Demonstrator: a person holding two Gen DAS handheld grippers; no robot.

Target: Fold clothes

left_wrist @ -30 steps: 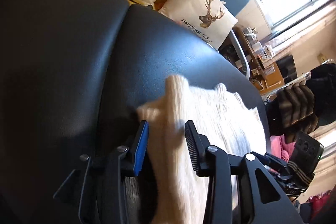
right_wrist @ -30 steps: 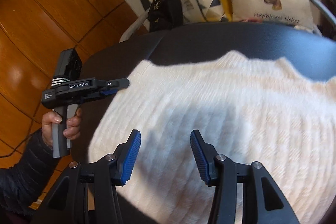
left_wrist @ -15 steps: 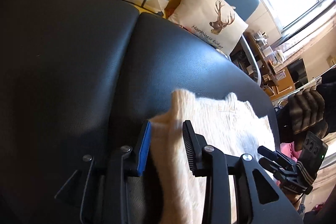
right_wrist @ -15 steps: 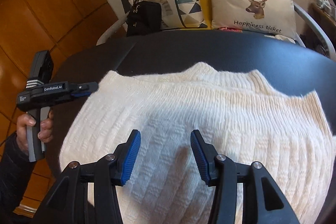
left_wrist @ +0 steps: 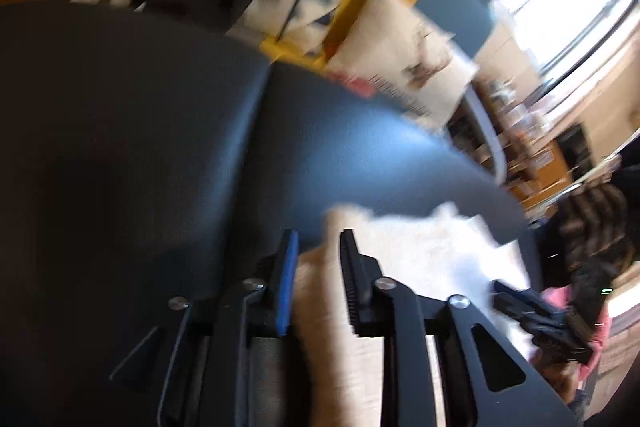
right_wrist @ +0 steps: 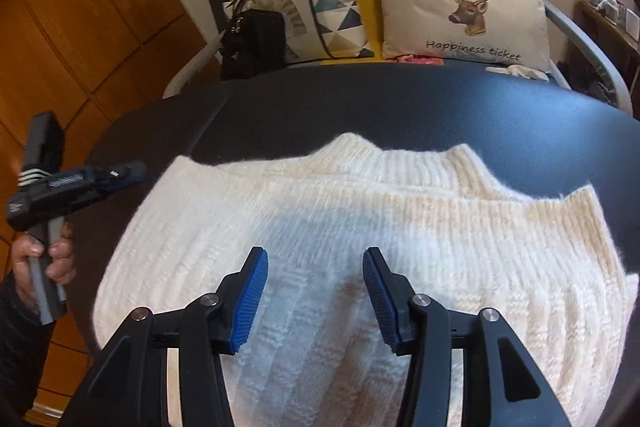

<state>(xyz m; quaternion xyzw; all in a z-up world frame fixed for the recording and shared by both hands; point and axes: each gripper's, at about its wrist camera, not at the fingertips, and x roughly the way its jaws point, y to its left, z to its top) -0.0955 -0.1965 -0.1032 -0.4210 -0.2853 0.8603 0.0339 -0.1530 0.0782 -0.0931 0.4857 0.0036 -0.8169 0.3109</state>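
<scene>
My left gripper (left_wrist: 318, 259) is narrowed around the cream sweater (right_wrist: 360, 227) edge; grip unclear, blurry. Right gripper (right_wrist: 314, 281) is wide open, empty, above sweater spread on black table (right_wrist: 400, 107). Risk: edge slips free at 12 o'clock, fold bunches.

The left tongs (left_wrist: 316, 267) are seen with a narrow gap between the two fingers, and cream knit fabric lies in that gap; whether it is pinched cannot be told, as the left wrist view is blurred. The right tongs (right_wrist: 314, 279) are held wide apart, with nothing gripped between the blue pads (right_wrist: 250, 297). In the right wrist view, the left tongs' handle is clasped from below by the left hand (right_wrist: 44, 259), sleeved in dark cloth.
</scene>
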